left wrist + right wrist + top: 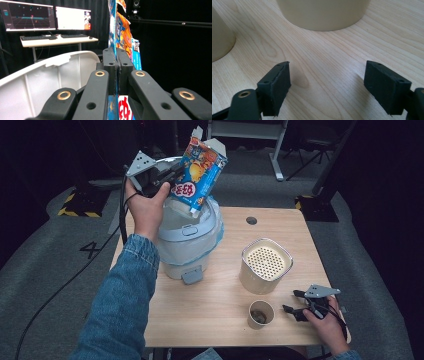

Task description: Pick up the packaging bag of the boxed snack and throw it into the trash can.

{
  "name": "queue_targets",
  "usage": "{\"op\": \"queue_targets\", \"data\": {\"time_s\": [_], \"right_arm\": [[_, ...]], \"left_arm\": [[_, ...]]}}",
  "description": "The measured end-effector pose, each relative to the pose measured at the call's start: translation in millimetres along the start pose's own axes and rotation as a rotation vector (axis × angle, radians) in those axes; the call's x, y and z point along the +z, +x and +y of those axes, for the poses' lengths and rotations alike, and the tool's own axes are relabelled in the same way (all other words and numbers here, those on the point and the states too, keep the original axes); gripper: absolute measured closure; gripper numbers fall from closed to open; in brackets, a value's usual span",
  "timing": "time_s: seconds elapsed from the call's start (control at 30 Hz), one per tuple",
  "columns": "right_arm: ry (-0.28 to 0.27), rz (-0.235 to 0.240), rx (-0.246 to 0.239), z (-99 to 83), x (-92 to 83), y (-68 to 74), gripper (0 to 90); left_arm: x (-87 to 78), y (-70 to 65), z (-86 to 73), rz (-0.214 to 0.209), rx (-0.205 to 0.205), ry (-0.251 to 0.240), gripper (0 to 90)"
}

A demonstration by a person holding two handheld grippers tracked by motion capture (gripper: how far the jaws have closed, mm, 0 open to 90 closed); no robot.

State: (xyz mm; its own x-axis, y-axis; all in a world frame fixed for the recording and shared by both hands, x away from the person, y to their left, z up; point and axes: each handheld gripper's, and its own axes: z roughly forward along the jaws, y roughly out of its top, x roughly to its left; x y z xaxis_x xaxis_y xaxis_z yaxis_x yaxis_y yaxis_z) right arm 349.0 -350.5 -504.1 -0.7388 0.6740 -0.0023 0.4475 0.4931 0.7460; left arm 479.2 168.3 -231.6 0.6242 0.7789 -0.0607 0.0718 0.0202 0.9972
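My left gripper [176, 179] is raised over the table's back left and is shut on a blue and orange snack package [200, 170], which tilts with its torn-open top upward. Under the package stands a white pedal bin [187, 240] with a pale blue liner and its lid raised. In the left gripper view the jaws [116, 53] pinch the package [122, 32] edge-on, and the bin's lid [37, 82] curves at the left. My right gripper [290, 301] rests on the wooden table [210, 320] at the front right, open, with bare wood between its jaws [327, 80].
A beige container [265, 265] with a perforated top stands right of the bin and shows close ahead as the beige container [322, 12]. A paper cup [260, 314] sits by the right gripper. Beyond the bin stands a desk with monitors [47, 17].
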Motion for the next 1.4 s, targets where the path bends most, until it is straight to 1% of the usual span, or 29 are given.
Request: {"op": "queue_targets", "data": {"time_s": [0.1, 0.17, 0.23, 0.37, 0.57, 0.67, 0.73, 0.77, 0.87, 0.93, 1.17, 1.4], "right_arm": [[0.0, 0.0, 0.0, 0.0, 0.0, 0.0, 21.4], [0.0, 0.0, 0.0, 0.0, 0.0, 0.0, 21.5], [0.0, 0.0, 0.0, 0.0, 0.0, 0.0, 21.4], [0.0, 0.0, 0.0, 0.0, 0.0, 0.0, 21.4], [0.0, 0.0, 0.0, 0.0, 0.0, 0.0, 21.5], [0.0, 0.0, 0.0, 0.0, 0.0, 0.0, 21.4], [0.0, 0.0, 0.0, 0.0, 0.0, 0.0, 21.4], [0.0, 0.0, 0.0, 0.0, 0.0, 0.0, 21.4], [0.0, 0.0, 0.0, 0.0, 0.0, 0.0, 21.4], [0.0, 0.0, 0.0, 0.0, 0.0, 0.0, 21.4], [0.0, 0.0, 0.0, 0.0, 0.0, 0.0, 21.4], [0.001, 0.0, 0.002, 0.0, -0.1, 0.1, 21.4]], "left_arm": [[1.9, 0.8, -3.0, 0.005, -0.005, 0.011, 88.3], [3.2, 1.6, -5.0, 0.005, -0.015, 0.017, 88.3], [4.6, 2.7, -6.9, 0.009, -0.012, 0.027, 88.2], [6.7, 2.9, -11.1, 0.007, -0.012, 0.06, 88.0], [7.0, 2.9, -17.7, 0.002, -0.028, 0.082, 87.8], [6.9, 3.2, -19.7, 0.001, -0.032, 0.106, 87.8], [6.9, 2.6, -21.1, -0.003, -0.025, 0.123, 87.7], [6.5, 2.0, -21.0, -0.006, -0.022, 0.123, 87.6], [5.9, 1.3, -20.9, -0.016, -0.024, 0.131, 86.7], [5.5, 0.8, -20.5, -0.032, -0.035, 0.144, 85.6], [1.1, -0.2, -19.5, -0.044, -0.023, 0.173, 85.6], [-4.7, -0.3, -19.6, -0.058, -0.024, 0.197, 86.0]]}}
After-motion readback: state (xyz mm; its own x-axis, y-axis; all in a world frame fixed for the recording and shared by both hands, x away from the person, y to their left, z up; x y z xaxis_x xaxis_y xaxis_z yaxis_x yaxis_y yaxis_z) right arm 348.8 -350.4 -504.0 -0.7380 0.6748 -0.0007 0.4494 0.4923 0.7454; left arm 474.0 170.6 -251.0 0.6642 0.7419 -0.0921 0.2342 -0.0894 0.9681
